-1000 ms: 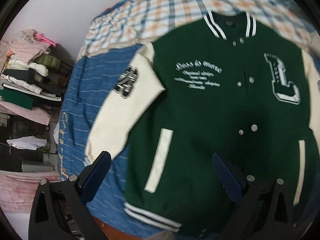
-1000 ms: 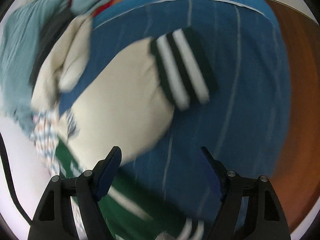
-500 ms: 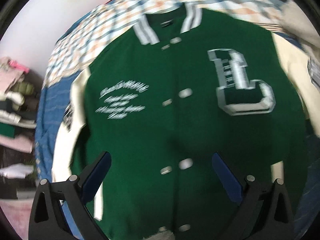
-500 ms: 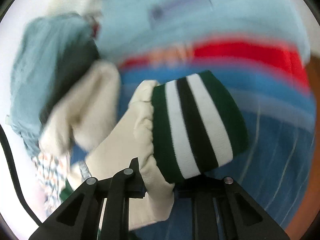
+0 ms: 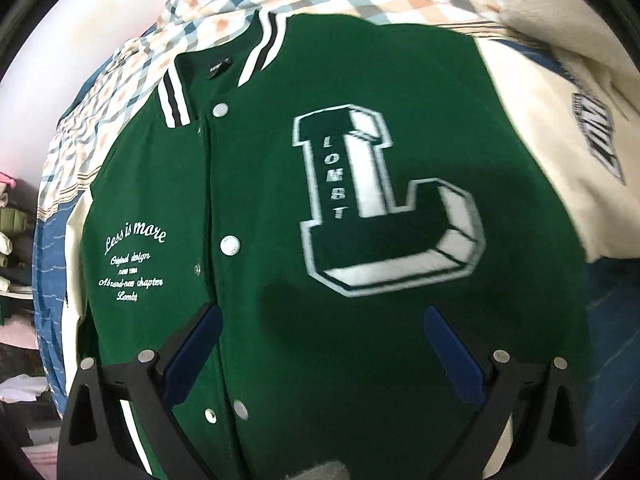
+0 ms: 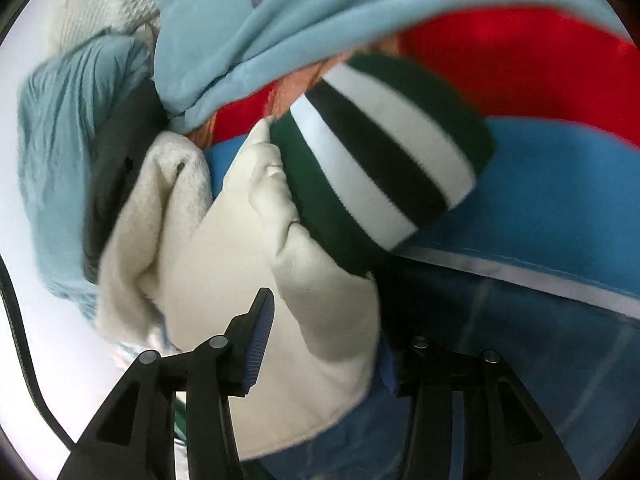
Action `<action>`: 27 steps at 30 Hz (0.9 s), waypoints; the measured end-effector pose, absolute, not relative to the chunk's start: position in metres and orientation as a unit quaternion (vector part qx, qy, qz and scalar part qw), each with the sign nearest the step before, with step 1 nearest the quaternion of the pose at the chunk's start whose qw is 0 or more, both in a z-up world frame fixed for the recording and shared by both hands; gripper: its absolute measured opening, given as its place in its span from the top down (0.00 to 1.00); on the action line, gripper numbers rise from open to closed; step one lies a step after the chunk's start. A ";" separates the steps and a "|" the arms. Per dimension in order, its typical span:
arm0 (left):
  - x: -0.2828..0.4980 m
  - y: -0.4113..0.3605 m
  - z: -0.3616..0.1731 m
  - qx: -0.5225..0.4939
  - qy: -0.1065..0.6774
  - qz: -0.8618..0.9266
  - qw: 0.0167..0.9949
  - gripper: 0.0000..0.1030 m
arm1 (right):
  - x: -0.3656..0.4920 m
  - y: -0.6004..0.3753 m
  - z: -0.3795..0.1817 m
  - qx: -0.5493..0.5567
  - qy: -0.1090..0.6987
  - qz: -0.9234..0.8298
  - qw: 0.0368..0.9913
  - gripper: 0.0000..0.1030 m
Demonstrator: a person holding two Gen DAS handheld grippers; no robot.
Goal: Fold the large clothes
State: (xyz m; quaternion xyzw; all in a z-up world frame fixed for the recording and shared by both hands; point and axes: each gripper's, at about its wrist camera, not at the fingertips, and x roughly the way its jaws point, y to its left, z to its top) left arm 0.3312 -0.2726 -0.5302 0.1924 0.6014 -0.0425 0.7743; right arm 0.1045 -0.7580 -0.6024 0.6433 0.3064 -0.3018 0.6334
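A green varsity jacket [image 5: 400, 80] with cream sleeves and a big white L badge [image 5: 360, 200] lies front up, snapped closed, on the bed. My left gripper [image 5: 320, 316] hovers close over its lower front, open, with nothing between its blue pads. In the right wrist view the jacket's cream sleeve [image 6: 224, 280] runs between the jaws of my right gripper [image 6: 324, 332]. Its striped green, white and black cuff [image 6: 380, 168] points away beyond the tips. These jaws are opening, and the sleeve lies wide and unpinched between them.
A plaid blanket [image 5: 320, 0] and a blue striped bedcover [image 5: 48, 260] lie under the jacket. Stacked clothes [image 5: 12, 240] sit at the far left. Around the cuff are a light blue garment [image 6: 280, 20], red cloth [image 6: 520, 72], a cream fleece [image 6: 140, 240] and a blue sheet [image 6: 560, 200].
My left gripper came lower and nearer over the jacket, shifting from its left pocket toward the L badge. My right gripper shut on the sleeve near the cuff, then spread wider.
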 end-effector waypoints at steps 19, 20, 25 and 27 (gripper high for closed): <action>0.335 -0.126 -0.493 0.075 0.625 0.057 0.775 0.00 | 0.272 -0.640 -0.346 0.417 0.256 -0.198 0.849 0.96; 0.335 -0.113 -0.492 0.066 0.627 0.065 0.773 0.00 | 0.286 -0.615 -0.336 0.403 0.264 -0.181 0.857 0.96; 0.331 -0.041 -0.484 0.031 0.624 0.113 0.772 0.00 | 0.376 -0.466 -0.324 0.349 0.314 -0.076 0.880 0.96; 0.325 -0.007 -0.483 0.019 0.621 0.139 0.771 0.00 | 0.403 -0.403 -0.334 0.328 0.337 -0.040 0.882 0.96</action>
